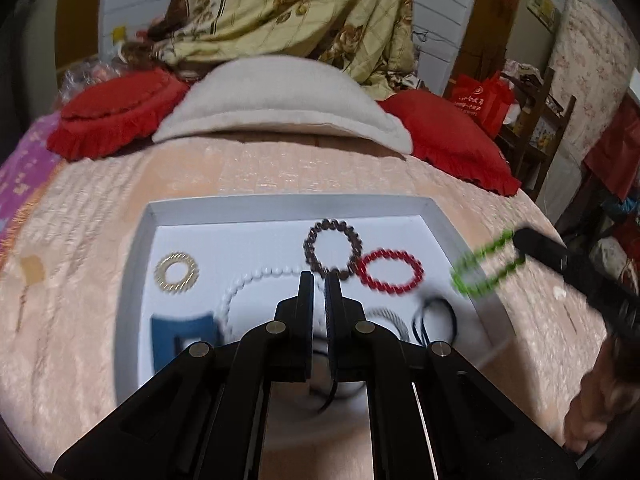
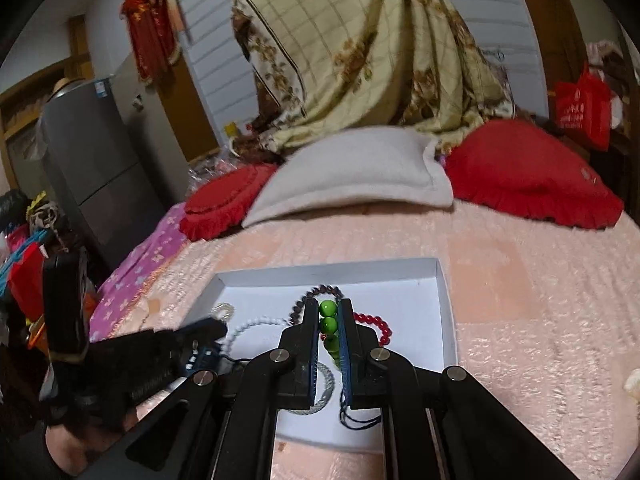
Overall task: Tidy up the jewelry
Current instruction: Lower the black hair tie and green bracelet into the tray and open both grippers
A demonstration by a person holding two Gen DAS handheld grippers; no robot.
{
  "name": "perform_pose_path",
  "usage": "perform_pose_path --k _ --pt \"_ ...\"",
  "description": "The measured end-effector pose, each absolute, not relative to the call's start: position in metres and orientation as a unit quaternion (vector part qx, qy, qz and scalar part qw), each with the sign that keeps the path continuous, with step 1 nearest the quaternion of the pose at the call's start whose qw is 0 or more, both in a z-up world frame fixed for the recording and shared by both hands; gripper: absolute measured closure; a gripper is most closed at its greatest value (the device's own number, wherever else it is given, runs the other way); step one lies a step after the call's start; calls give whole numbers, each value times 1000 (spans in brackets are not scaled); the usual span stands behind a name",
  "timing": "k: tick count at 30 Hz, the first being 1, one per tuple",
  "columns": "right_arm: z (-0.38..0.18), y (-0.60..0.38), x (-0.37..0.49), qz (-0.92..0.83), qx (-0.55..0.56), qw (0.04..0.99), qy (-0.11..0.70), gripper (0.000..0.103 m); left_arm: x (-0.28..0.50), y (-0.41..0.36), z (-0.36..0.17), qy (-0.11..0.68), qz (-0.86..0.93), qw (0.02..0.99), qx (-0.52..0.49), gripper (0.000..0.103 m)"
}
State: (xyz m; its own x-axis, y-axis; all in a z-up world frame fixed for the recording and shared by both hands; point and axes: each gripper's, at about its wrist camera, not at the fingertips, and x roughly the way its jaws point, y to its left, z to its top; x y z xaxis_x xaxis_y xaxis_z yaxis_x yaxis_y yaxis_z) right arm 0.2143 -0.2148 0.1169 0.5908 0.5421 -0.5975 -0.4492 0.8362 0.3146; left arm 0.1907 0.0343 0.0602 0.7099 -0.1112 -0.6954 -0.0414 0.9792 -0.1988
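Green bead bracelet (image 2: 329, 324) clamped in right hand-held gripper (image 2: 329, 316), above white tray (image 2: 444, 312) edge; left hand-held gripper (image 1: 319, 280) pinching black cord (image 1: 333, 392); next, probably lowering both into tray.

A lived-in bedroom in a home: a bed (image 2: 520, 280) spread with a peach quilted cover carries red frilled pillows (image 2: 528, 168) and a grey-white pillow (image 2: 360, 168), with a floral quilt (image 2: 360, 48) heaped behind. A grey fridge (image 2: 92, 160) stands alongside; red shopping bags (image 1: 484, 100) sit on a wooden shelf.
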Motion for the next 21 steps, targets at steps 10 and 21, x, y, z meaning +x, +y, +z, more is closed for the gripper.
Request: perform_pose_path --k 10,21 --pt "102 -194 238 275 64 884 373 95 217 57 52 385 -7 911 -145 99" --pt "83 -174 244 284 74 870 397 94 218 59 32 405 -1 904 -133 100"
